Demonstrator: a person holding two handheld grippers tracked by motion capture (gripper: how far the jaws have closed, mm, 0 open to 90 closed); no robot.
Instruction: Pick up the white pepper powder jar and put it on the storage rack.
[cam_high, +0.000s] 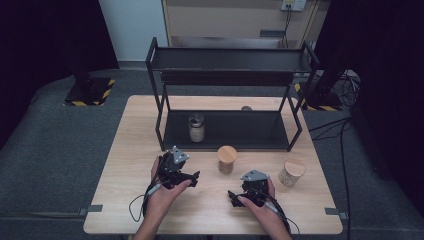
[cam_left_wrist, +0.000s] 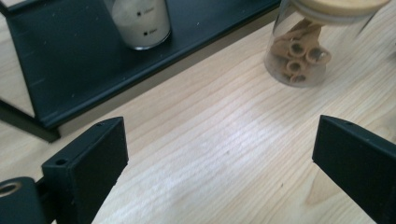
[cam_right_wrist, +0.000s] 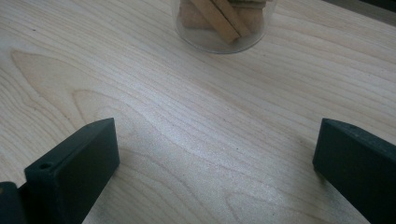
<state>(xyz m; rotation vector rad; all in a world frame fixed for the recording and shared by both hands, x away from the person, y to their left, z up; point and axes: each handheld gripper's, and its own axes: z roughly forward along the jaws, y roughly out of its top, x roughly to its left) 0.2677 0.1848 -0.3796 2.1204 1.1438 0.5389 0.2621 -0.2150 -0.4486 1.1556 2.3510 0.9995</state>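
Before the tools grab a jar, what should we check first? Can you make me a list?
1. Left tool open wide enough: ok, its jaws stand far apart with bare table between them.
2. Right tool open: ok, nothing between its jaws.
3. Middle jar upright with its wooden lid on: ok.
4. Path from the left tool to the middle jar free: ok, plain wooden table lies between.
5. Right jar standing apart from the middle jar: ok.
6. Room on the rack's lower shelf beside the jar with the metal lid: ok, the shelf to its right looks bare.
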